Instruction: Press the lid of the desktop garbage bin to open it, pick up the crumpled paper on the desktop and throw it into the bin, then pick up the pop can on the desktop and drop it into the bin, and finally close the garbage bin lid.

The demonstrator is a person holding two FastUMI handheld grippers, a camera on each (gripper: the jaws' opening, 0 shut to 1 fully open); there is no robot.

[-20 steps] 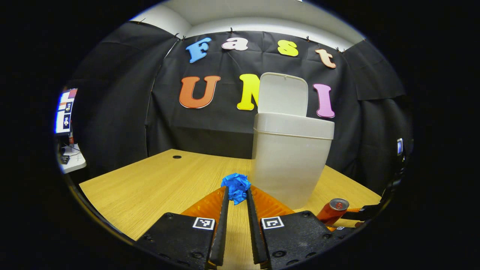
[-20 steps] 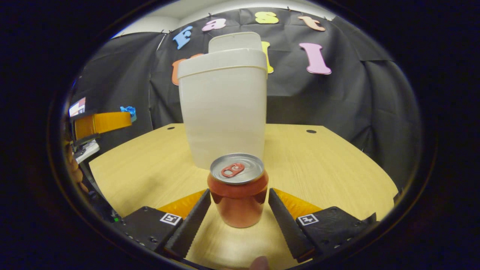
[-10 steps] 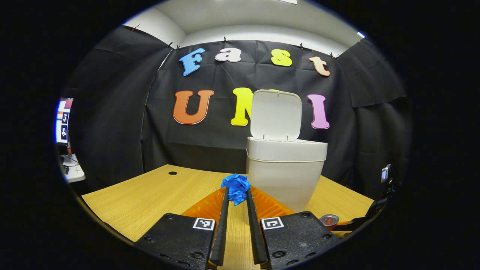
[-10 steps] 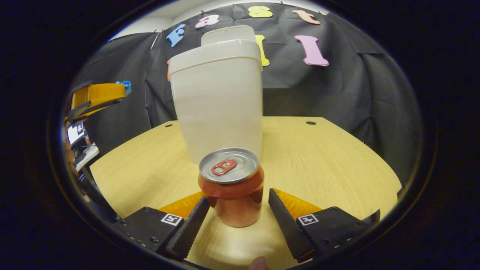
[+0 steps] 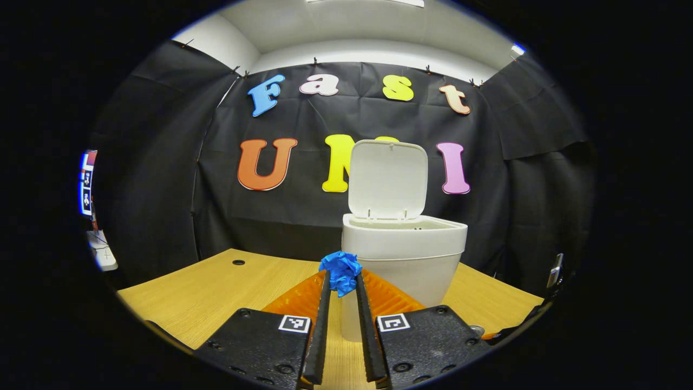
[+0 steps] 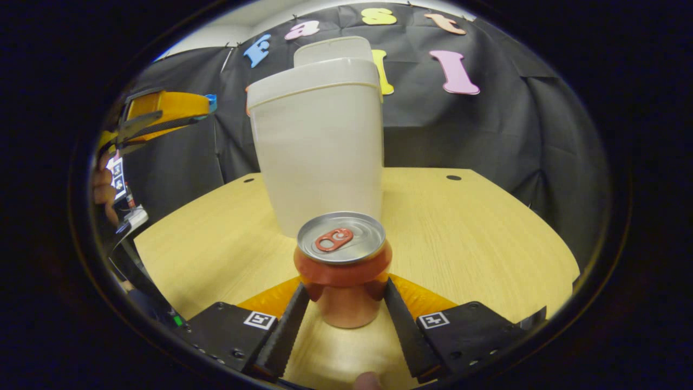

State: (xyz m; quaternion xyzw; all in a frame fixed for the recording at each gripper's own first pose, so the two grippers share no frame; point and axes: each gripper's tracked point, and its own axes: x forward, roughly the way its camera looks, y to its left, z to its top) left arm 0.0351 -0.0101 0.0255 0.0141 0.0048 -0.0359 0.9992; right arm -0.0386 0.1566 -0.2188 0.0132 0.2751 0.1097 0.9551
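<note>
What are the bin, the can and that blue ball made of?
Bin: looks like matte off-white plastic, smooth, slightly translucent walls.
Can: seemingly metal, with a shiny silver top, a pull tab and glossy red sides.
Blue ball: crumpled paper by its sharp creases, though thin plastic sheet can't be ruled out.

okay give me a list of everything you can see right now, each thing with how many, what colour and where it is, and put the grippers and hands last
bin: one, off-white, standing on the table
lid: one, off-white, raised upright at the back of the bin
paper: one crumpled ball, blue, pinched at the left gripper's tips, in front of the bin
can: one, red with a silver top, upright on the table in front of the bin
table: one, light wood
left gripper: shut on the paper, held up above the table
right gripper: its fingers touch the can on both sides
hand: one, holding the left gripper
</note>
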